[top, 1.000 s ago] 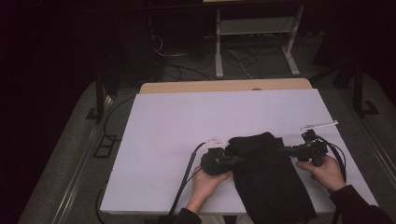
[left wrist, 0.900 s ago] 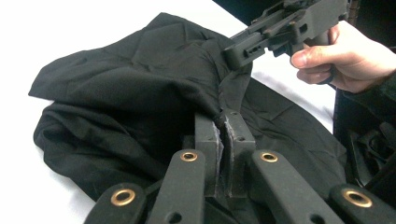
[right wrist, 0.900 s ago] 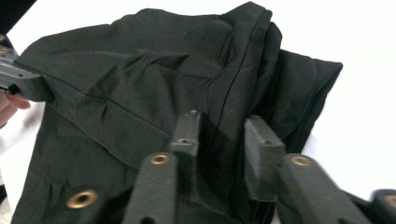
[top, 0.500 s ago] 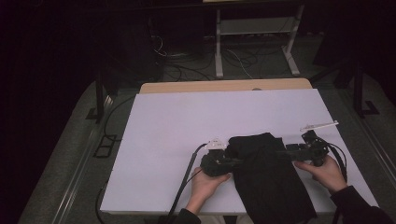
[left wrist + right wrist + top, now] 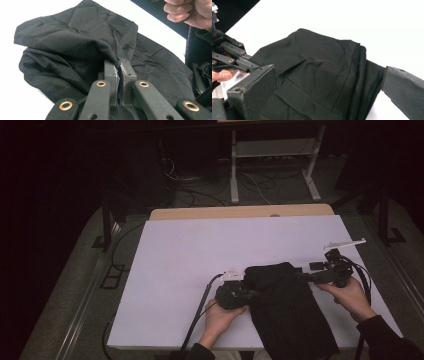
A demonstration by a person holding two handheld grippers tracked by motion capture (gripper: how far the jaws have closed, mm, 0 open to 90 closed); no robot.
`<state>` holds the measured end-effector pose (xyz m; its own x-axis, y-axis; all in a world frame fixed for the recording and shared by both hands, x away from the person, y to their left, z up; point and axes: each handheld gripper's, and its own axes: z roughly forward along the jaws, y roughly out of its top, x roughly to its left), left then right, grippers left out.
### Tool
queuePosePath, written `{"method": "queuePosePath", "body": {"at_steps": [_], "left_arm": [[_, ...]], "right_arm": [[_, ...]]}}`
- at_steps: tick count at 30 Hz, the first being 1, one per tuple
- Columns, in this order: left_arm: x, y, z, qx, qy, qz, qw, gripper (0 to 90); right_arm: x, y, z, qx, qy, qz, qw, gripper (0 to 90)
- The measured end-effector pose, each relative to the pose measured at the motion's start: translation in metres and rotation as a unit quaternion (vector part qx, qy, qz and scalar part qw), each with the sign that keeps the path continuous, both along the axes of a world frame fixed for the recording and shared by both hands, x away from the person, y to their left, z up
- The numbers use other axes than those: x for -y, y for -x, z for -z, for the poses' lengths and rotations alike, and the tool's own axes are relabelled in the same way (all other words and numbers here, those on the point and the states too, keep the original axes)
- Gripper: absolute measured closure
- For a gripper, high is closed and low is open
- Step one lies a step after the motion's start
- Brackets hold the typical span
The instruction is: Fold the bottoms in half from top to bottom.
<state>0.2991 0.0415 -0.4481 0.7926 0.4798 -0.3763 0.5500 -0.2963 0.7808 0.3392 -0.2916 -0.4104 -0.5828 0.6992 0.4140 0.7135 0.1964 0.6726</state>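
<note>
On white table (image 5: 190, 270), near edge: crumpled black fabric garment (image 5: 287, 307).
Left gripper (image 5: 119, 65) pinches a fold of its cloth; right gripper (image 5: 328, 82), jaws just opened wide, spans the garment without pressing it.

A dim room seen from above. A white rectangular tabletop (image 5: 200, 255) fills the middle, brightly lit against dark surroundings. Beyond its far edge shows a strip of light brown wooden board (image 5: 210, 213). Past that, on a grey floor (image 5: 70, 285), stands a white metal frame stand (image 5: 272, 155) with splayed feet, and loose black cables (image 5: 200, 195) tangle beside it. A dark post on a flat black base (image 5: 105, 227) stands off the tabletop's far left corner. The room's left side falls into near blackness.
</note>
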Motion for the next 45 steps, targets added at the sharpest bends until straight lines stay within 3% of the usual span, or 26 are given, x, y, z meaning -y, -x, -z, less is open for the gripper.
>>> {"method": "queuePosePath", "body": {"at_steps": [6, 16, 22, 29, 45], "left_arm": [[-0.001, -0.001, 0.0, 0.0, 0.003, -0.003, 1.0, 85.1], [-0.003, -0.001, -0.001, 0.0, 0.001, -0.001, 1.0, 85.1], [-0.004, -0.001, -0.001, 0.0, 0.003, -0.002, 1.0, 85.1], [-0.004, -0.001, -0.001, -0.001, 0.002, -0.002, 1.0, 85.1], [-0.005, -0.001, 0.0, -0.001, -0.001, -0.001, 1.0, 85.1]], "right_arm": [[-0.01, -0.004, -0.009, 0.008, 0.022, -0.012, 0.9997, 0.0], [-0.027, -0.018, -0.022, 0.026, 0.036, -0.033, 0.9985, 0.0], [-0.031, -0.027, -0.027, 0.028, 0.04, -0.032, 0.9983, 0.0], [-0.026, -0.042, -0.019, 0.024, 0.021, -0.024, 0.9992, 0.0], [-0.018, -0.059, 0.007, -0.017, 0.026, -0.009, 0.9995, 0.0]]}}
